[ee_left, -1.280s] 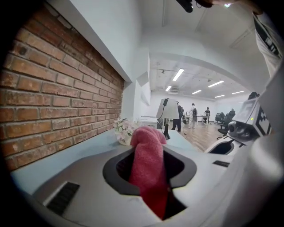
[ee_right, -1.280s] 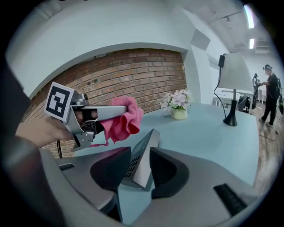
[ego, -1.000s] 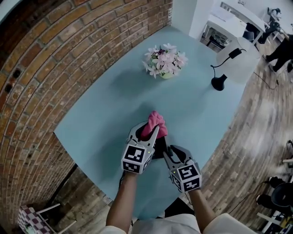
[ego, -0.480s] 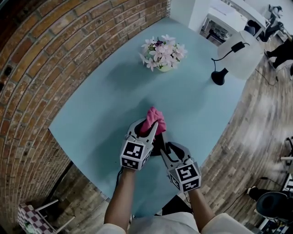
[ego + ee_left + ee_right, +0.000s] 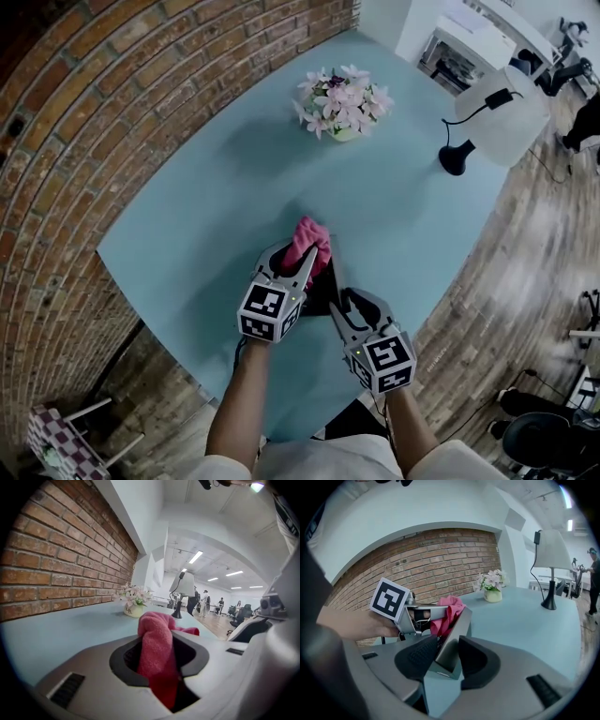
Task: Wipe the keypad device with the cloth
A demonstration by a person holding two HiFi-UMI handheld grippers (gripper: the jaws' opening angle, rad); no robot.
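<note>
Wiping looks just started: left gripper (image 5: 159,663) has its jaws pinched on the pink cloth (image 5: 157,648), wad apparently touching the top edge of the keypad device (image 5: 452,634), which sits tilted near the front of the blue table (image 5: 216,216). Right gripper (image 5: 443,660) jaws have just been opening and stand spread with the device's corner between them, pads seemingly not clamping. Next move probably needs the device steadied, then the cloth dragged down across the keys.
</note>
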